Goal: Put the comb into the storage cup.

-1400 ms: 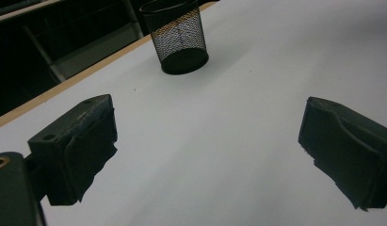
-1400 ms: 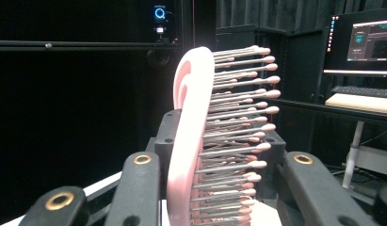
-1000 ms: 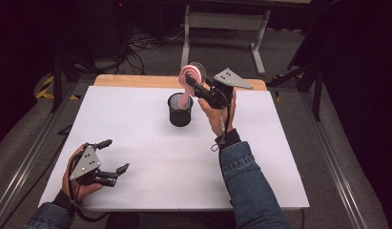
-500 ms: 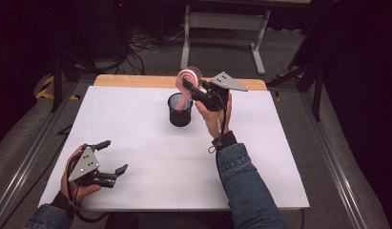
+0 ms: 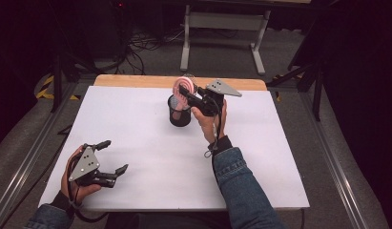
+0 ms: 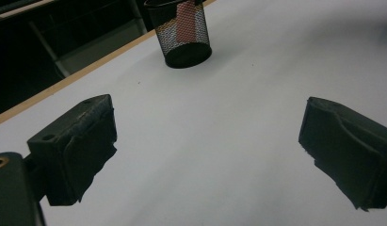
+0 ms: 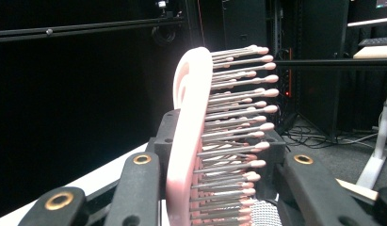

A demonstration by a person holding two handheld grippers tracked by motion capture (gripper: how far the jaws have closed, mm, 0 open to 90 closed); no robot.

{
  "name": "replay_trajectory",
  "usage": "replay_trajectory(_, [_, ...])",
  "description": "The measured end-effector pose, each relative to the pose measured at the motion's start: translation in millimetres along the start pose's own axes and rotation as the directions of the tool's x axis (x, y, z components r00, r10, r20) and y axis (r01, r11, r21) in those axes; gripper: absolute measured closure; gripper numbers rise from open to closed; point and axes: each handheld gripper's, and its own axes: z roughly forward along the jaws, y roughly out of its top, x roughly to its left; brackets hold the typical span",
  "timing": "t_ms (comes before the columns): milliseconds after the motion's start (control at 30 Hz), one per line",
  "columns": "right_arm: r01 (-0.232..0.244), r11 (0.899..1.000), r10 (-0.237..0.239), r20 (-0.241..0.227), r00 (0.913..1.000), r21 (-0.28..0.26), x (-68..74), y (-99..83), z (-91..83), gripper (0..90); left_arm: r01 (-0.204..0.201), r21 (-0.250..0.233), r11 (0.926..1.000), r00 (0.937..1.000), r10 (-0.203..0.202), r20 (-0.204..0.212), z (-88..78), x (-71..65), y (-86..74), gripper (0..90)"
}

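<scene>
A pink hairbrush stands upright over a black mesh cup at the back middle of the white table. My right gripper is shut on the brush, just above the cup's rim. In the right gripper view the brush is clamped between the jaws, bristles pointing right. The left gripper view shows the cup with the pink handle inside, seen through the mesh. My left gripper rests at the table's front left, open with nothing between its pads.
A wooden strip runs along the table's far edge. Beyond it, a grey metal stand and cables lie on the dark floor. Metal rails flank the table on both sides.
My right gripper has sunk a little and shifted left with the brush, bringing it down over the cup. The left gripper has stayed put.
</scene>
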Motion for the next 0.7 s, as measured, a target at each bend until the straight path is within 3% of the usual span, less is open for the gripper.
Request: replay_trajectory(700, [-0.020,0.999,0.020,0.003,0.9998,0.032,-2.6,-13.9,7.7,63.3,-0.002,0.003,1.0000,1.0000,0.002,0.000,0.2,0.5,-0.3,5.7])
